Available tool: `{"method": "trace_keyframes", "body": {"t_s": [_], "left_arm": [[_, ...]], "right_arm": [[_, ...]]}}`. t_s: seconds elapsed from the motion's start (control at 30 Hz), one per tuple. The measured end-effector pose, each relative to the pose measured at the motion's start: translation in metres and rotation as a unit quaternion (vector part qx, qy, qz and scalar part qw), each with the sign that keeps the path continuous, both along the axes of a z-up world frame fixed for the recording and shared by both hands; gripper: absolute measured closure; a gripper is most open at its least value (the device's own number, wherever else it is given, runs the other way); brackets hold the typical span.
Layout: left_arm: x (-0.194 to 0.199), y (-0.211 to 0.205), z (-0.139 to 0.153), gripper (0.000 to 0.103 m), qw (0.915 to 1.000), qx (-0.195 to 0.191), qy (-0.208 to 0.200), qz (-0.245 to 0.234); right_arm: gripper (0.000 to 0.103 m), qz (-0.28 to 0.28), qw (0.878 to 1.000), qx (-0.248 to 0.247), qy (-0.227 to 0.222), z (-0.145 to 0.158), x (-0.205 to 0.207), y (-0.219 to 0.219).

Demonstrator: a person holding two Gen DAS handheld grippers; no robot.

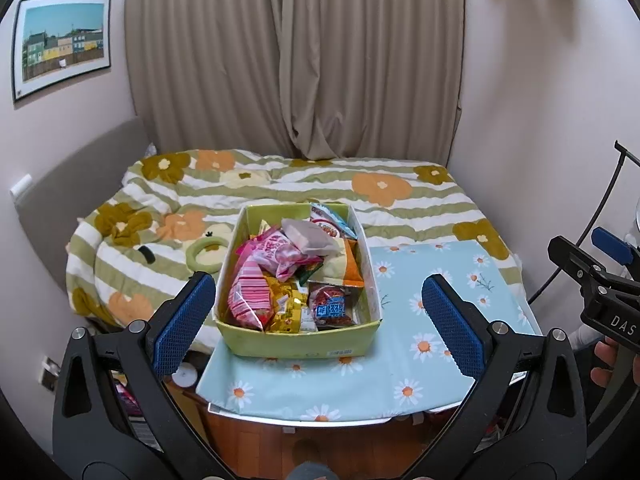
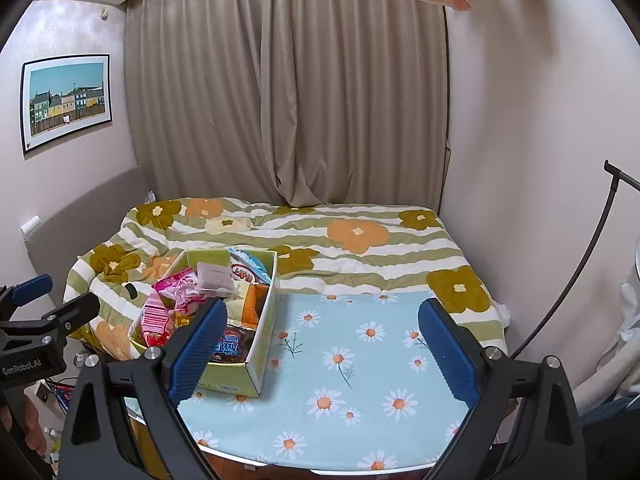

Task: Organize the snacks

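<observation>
- My left tool [image 1: 316, 304] hangs short of the table [image 1: 420, 360], its blue pads spread wide with nothing pressed between them
- Through that gap I see the snack box [image 1: 296, 344], a pale green carton standing on the daisy-print cloth at the table's left half
- The box is heaped with snacks: a pink striped packet [image 1: 248, 296] at its 8 o'clock corner, gold-wrapped sweets [image 1: 286, 308] beside it, a dark red packet [image 1: 332, 304] at 5 o'clock
- A grey pouch [image 1: 310, 236] lies on top of the heap toward 12 o'clock, with a blue and red bag [image 1: 332, 220] leaning on the far wall
- My right tool [image 2: 322, 348] is likewise spread wide and grips nothing; bare cloth shows between its pads
- From the right wrist view the box [image 2: 264, 340] sits at 9 o'clock, partly behind the left-hand pad
- Beyond the table, at 12 o'clock, lies the bed [image 1: 360, 188] with its flowered quilt, and closed curtains [image 1: 296, 60] behind it
- A green ring [image 1: 204, 254] rests on the quilt, just beside the box at its 10 o'clock
</observation>
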State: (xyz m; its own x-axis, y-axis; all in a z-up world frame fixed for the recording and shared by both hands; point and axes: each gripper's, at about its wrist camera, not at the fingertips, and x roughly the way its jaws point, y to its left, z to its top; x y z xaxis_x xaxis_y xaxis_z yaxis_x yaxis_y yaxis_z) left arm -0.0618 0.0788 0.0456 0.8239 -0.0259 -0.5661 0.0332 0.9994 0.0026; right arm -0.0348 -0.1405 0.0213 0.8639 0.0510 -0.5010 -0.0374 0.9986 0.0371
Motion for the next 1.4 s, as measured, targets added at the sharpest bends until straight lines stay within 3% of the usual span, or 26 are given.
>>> {"method": "trace_keyframes", "body": {"t_s": [1.4], "left_arm": [[-0.0040,0.0034,0.0025,0.000,1.0000,0.000,-0.002,0.004]], "right_arm": [[0.008,-0.007,1.000,0.002,0.002,0.0025,-0.0057,-0.0045]]}}
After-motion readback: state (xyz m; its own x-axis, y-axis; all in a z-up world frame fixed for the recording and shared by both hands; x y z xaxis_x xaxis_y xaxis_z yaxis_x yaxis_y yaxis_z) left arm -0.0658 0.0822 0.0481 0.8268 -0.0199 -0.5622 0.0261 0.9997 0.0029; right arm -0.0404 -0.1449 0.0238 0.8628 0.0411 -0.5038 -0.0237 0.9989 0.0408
